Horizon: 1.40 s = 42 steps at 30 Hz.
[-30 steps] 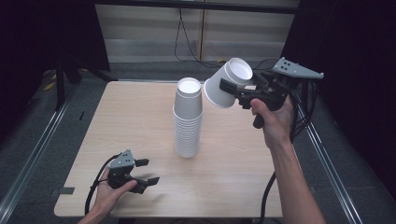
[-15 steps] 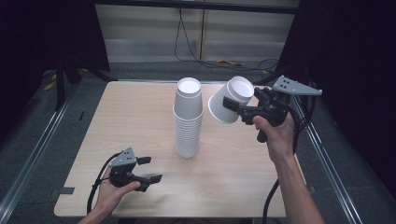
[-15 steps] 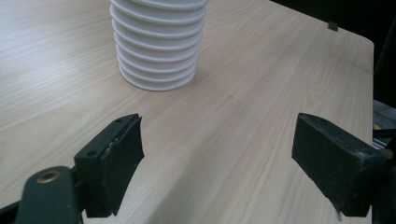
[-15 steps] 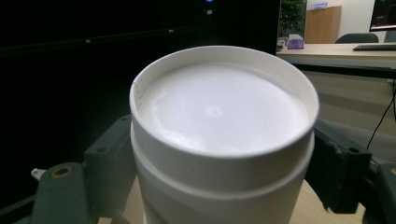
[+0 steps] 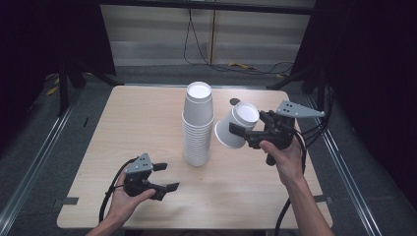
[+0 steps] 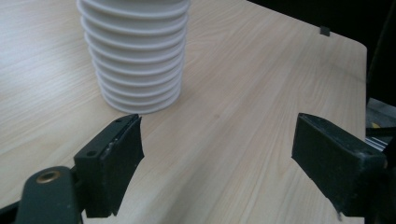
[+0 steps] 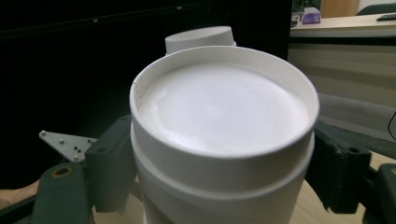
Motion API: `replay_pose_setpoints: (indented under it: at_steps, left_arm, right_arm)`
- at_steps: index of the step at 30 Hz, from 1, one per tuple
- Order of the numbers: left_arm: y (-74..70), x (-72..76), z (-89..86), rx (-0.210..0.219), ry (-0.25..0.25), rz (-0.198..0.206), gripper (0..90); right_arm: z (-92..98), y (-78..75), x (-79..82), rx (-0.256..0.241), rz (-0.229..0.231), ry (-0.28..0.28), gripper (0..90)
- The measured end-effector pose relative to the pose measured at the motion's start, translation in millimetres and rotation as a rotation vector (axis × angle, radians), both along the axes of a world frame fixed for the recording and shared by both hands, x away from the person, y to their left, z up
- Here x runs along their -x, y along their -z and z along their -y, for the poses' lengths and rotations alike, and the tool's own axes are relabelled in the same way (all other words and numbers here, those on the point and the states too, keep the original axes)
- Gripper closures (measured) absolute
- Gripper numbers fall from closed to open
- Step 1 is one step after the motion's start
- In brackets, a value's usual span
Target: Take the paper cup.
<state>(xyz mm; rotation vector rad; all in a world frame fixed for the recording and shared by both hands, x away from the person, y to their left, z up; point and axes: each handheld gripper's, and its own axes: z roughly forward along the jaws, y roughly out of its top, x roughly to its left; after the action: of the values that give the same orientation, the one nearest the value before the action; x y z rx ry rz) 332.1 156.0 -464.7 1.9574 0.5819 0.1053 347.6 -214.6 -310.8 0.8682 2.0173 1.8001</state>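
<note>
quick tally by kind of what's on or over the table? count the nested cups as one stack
Stack of white cups, upside down on the table: 1
Single white cup, tilted, held off the table by the right gripper: 1
Handheld grippers: 2, counting the left gripper, open and holding nothing
Total: 4

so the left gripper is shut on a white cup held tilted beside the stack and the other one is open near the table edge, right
Not quite: the right gripper is the one shut on the tilted white cup beside the stack of cups. The left gripper is the open one near the table edge, as the high view shows.
</note>
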Motion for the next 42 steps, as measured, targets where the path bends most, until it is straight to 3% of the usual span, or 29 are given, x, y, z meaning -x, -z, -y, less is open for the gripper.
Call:
replay_pose_setpoints:
  at_steps: [3, 12, 22, 27, 42]
  left_arm:
    - [-6.2, -4.6, 2.7, 0.038, 0.007, 0.012, 15.8]
    - [-17.3, -16.4, 10.8, 0.020, 0.003, 0.048, 15.9]
    - [-33.6, -12.1, 27.7, 0.043, 0.043, 0.112, 15.9]
    - [-34.2, -12.2, 29.5, 0.067, 0.085, 0.094, 15.9]
    - [-29.8, -6.9, 28.8, 0.112, 0.109, 0.088, 15.8]
  right_arm:
    - [-1.0, 7.4, -0.4, -0.004, -0.016, 0.000, 20.5]
    - [-9.0, 25.7, -0.6, 0.018, -0.053, -0.029, 20.5]
    - [-19.8, 48.8, -0.3, 0.011, -0.088, -0.075, 20.5]
    - [-22.2, 59.8, 1.3, 0.009, -0.107, -0.083, 20.5]
    - [-39.8, 84.9, 1.8, 0.012, -0.128, -0.175, 20.7]
